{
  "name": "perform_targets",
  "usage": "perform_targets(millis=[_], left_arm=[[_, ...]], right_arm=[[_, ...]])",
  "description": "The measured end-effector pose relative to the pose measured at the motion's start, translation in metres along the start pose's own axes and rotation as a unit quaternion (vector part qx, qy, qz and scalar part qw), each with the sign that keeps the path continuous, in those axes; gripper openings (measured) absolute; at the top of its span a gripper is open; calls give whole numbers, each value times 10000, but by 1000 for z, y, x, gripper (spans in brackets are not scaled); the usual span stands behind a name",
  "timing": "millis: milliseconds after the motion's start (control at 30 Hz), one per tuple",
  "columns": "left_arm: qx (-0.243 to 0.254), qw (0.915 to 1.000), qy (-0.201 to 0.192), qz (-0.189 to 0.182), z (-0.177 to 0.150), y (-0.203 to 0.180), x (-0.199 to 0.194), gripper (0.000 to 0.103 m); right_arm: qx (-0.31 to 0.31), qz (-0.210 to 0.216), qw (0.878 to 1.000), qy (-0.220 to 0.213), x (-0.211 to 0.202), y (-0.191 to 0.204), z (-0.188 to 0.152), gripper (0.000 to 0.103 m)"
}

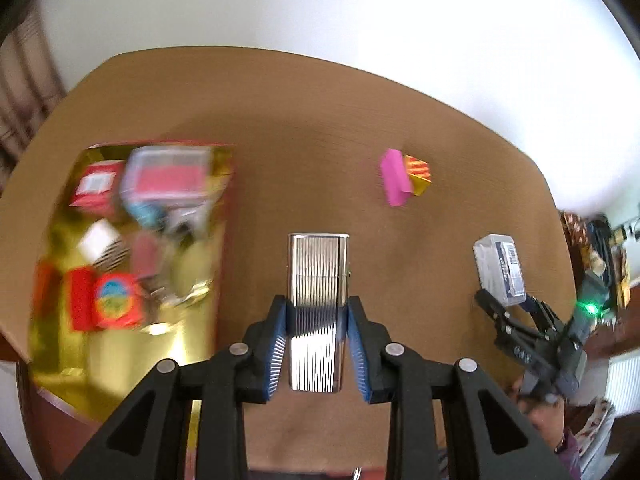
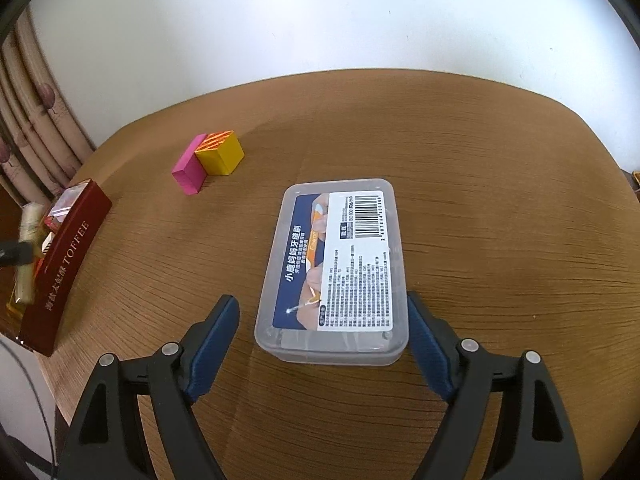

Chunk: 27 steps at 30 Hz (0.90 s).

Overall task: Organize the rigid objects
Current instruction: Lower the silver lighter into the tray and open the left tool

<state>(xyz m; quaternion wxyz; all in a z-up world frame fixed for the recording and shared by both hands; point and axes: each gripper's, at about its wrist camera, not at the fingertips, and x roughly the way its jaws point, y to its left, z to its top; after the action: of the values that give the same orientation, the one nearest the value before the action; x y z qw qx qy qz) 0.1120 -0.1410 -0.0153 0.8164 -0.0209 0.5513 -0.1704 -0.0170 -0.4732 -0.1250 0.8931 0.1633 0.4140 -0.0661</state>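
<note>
The left hand-held gripper (image 1: 317, 332) is clamped on a ribbed silver lighter (image 1: 318, 280), holding it above the middle of the counter (image 1: 304, 128). The right hand-held gripper (image 2: 322, 344) stands wide open around the near end of a clear plastic box (image 2: 336, 272) lying flat on the counter; its right pad touches the box, the left is apart. A pink block (image 2: 190, 170) and a yellow block (image 2: 220, 153) touch near the far edge. A red toffee box (image 2: 60, 268) of items sits at the left edge.
</note>
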Motion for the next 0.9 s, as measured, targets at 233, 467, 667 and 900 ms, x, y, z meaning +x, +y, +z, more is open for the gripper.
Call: perform_targets(millis=[233, 467, 667, 900], left_arm=[[-345, 9958, -337, 777, -5, 58, -45, 30], [-488, 9920, -32, 1167, -14, 99, -22, 30], [-849, 9894, 30, 1177, -31, 122, -10, 32], [-1065, 9802, -426, 1615, -47, 139, -31, 35]], right_arm=[[295, -19, 9989, 370, 5, -3, 15, 71], [130, -142, 9993, 331, 3, -6, 15, 59], [508, 178, 9979, 364, -9, -13, 13, 59], [772, 882, 9929, 216, -39, 12, 23, 59]])
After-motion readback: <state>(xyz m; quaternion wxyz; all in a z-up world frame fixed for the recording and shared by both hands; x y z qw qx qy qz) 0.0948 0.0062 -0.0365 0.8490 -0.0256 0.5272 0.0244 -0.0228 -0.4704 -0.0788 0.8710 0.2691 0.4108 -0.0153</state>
